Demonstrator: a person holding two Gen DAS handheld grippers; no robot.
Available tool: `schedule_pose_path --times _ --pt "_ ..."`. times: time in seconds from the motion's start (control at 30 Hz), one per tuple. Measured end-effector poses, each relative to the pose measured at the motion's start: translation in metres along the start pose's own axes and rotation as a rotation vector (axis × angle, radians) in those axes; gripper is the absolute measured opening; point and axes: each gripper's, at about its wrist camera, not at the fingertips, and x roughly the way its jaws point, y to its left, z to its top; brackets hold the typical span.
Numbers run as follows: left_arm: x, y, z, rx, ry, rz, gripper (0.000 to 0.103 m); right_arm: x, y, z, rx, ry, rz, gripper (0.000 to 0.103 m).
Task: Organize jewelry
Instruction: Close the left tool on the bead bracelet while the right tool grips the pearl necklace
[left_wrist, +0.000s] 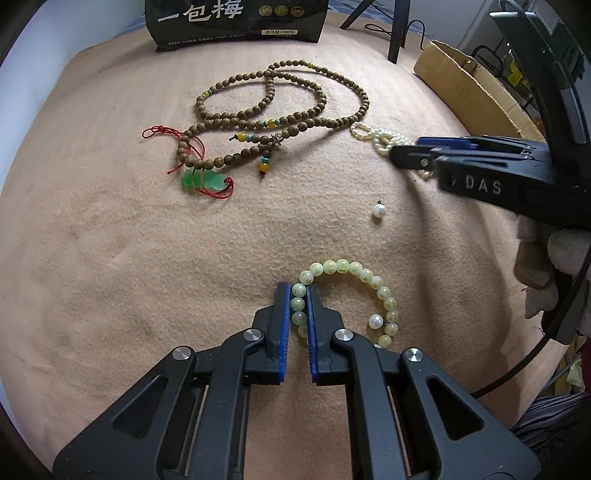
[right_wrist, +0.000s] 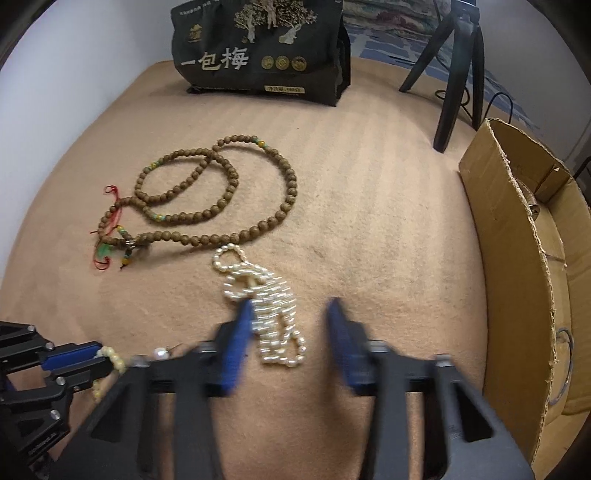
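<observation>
My left gripper (left_wrist: 297, 295) is shut on the pale green bead bracelet (left_wrist: 354, 271), which curls on the tan cloth to its right. My right gripper (right_wrist: 290, 314) is open over the bunched white pearl necklace (right_wrist: 269, 314), which lies between its fingers; it also shows in the left wrist view (left_wrist: 406, 147) at the right. A long brown bead necklace (left_wrist: 280, 107) lies further back, with a green pendant on red cord (left_wrist: 203, 181). One loose pearl earring (left_wrist: 379, 211) lies mid-cloth, another (left_wrist: 375, 322) inside the bracelet's curve.
A dark snack bag (right_wrist: 258, 51) stands at the back of the cloth (right_wrist: 369, 184). An open cardboard box (right_wrist: 524, 266) sits along the right edge. Black tripod legs (right_wrist: 454, 74) stand at the back right.
</observation>
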Motion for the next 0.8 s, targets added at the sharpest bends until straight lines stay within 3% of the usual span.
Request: schedule_pose_path --times 0.03,0.1,0.33,0.8 --pt "0.0 0.0 0.0 0.003 -0.001 0.003 0.006 -0.002 0.0 -0.001 0.004 0.0 0.006 0.008" --pt "-0.001 -0.001 0.0 0.004 -0.002 0.005 0.005 -0.003 0.0 -0.003 0.002 0.001 0.007 0.006" --pt "-0.01 -0.005 0.0 -0.01 -0.02 0.003 0.005 -0.019 -0.001 -0.005 -0.009 -0.028 0.001 0.006" --pt "-0.062 -0.021 0.005 -0.028 -0.136 -0.063 0.005 -0.082 -0.02 -0.012 0.052 -0.152 0.034 0.006"
